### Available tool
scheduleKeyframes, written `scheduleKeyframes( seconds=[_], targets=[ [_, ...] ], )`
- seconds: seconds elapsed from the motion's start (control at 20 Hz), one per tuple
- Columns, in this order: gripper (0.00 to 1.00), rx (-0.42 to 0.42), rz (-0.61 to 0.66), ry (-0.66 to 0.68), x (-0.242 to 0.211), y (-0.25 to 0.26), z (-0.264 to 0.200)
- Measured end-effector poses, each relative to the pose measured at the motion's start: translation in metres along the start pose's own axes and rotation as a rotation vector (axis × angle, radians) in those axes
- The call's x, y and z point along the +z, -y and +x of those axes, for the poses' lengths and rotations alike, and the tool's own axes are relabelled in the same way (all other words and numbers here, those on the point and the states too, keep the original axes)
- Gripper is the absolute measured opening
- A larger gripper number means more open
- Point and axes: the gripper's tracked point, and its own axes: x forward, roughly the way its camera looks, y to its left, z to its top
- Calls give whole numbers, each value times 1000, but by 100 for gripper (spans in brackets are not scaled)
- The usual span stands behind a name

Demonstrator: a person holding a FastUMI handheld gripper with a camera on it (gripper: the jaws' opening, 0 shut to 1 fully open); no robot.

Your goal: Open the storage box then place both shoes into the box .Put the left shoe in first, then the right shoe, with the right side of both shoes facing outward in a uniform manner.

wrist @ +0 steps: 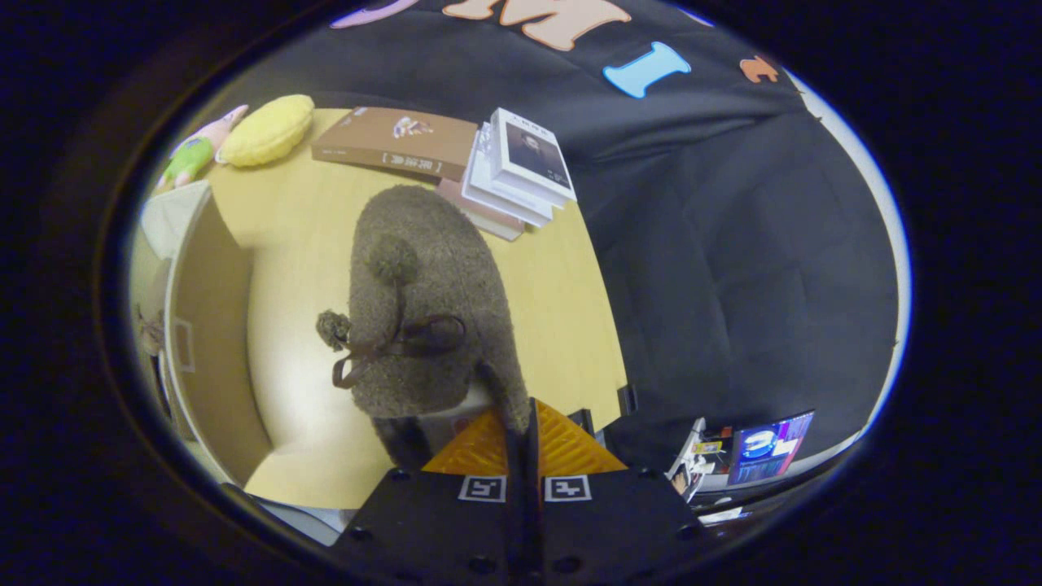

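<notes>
The gripper (pixel 522 431) is clamped on the collar of a brown fuzzy boot (pixel 423 309), lifted above the table (pixel 562 293). The storage box (pixel 207 325) stands open just beside the boot — this shoe remains to be placed.

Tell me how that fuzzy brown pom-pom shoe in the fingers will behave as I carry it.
The fuzzy brown shoe looks soft, so it will probably sag. The gripper pinches only its thin collar edge, so it may swing or slip. Its pom-poms on brown laces could snag the storage box wall.
</notes>
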Motion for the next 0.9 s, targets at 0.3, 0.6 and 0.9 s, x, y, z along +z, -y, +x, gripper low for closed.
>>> scheduleKeyframes(
  seconds=[0.3,0.6,0.9],
  targets=[
    [3,27,6,62,20,-39,-88],
    [3,174,52,24,28,-125,-144],
    [3,284,85,-91,17,-202,-139]
  ],
)
